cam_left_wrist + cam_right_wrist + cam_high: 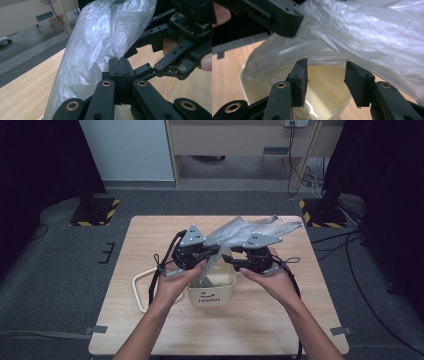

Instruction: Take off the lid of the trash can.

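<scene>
A cream bin (212,296) printed "Hello" stands at the middle of the wooden table (150,235). A clear plastic bag (250,231) hangs over its mouth and stretches up to the right. My left gripper (215,251) is shut, with the bag's edge pinched between its pads. In the left gripper view the jaws (121,68) press together and the bag (100,37) billows behind them. My right gripper (229,259) is open just above the bin. In the right gripper view its jaws (325,72) stand apart below the bag's lower edge (367,37), over the bin's inside (324,87).
The bin's cream handle loop (137,290) lies flat on the table to the left. Cables trail from both grippers over the tabletop. Dark stands with striped bases (95,212) flank the far corners, on grey carpet.
</scene>
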The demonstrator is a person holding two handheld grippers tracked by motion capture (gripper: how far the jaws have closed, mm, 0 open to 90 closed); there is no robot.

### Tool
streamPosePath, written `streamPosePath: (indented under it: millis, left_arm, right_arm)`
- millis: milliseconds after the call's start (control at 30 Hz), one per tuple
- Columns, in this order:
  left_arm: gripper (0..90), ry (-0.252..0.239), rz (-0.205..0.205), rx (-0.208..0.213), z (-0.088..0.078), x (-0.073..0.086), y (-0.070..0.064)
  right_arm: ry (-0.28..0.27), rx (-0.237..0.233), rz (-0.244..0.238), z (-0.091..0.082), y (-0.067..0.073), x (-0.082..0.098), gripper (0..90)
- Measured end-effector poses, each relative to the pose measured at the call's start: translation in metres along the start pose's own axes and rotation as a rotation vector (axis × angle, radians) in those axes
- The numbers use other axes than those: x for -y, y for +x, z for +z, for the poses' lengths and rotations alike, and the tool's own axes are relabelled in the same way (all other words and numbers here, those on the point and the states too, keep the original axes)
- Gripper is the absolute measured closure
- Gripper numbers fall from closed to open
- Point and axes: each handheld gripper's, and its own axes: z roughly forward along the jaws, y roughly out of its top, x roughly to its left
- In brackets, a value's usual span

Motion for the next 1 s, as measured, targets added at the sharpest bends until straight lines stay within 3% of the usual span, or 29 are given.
streamPosePath:
  millis: [200,567,800,1000]
  left_arm:
    - [90.0,-0.009,0.004,0.01,-0.001,-0.001,-0.002]
    - [90.0,-0.024,-0.006,0.01,-0.004,0.002,0.0]
    - [90.0,-0.02,-0.029,-0.044,-0.007,0.004,0.016]
    - [90.0,-0.023,-0.083,-0.099,-0.012,0.008,0.035]
  right_arm:
    - [-0.002,-0.021,0.03,0.002,0.0,-0.002,57.0]
    - [0.013,-0.019,0.063,0.007,-0.004,-0.003,88.9]
    - [0.033,-0.024,0.054,0.002,-0.001,-0.001,90.0]
    - [0.045,-0.02,0.048,-0.008,-0.002,0.007,90.0]
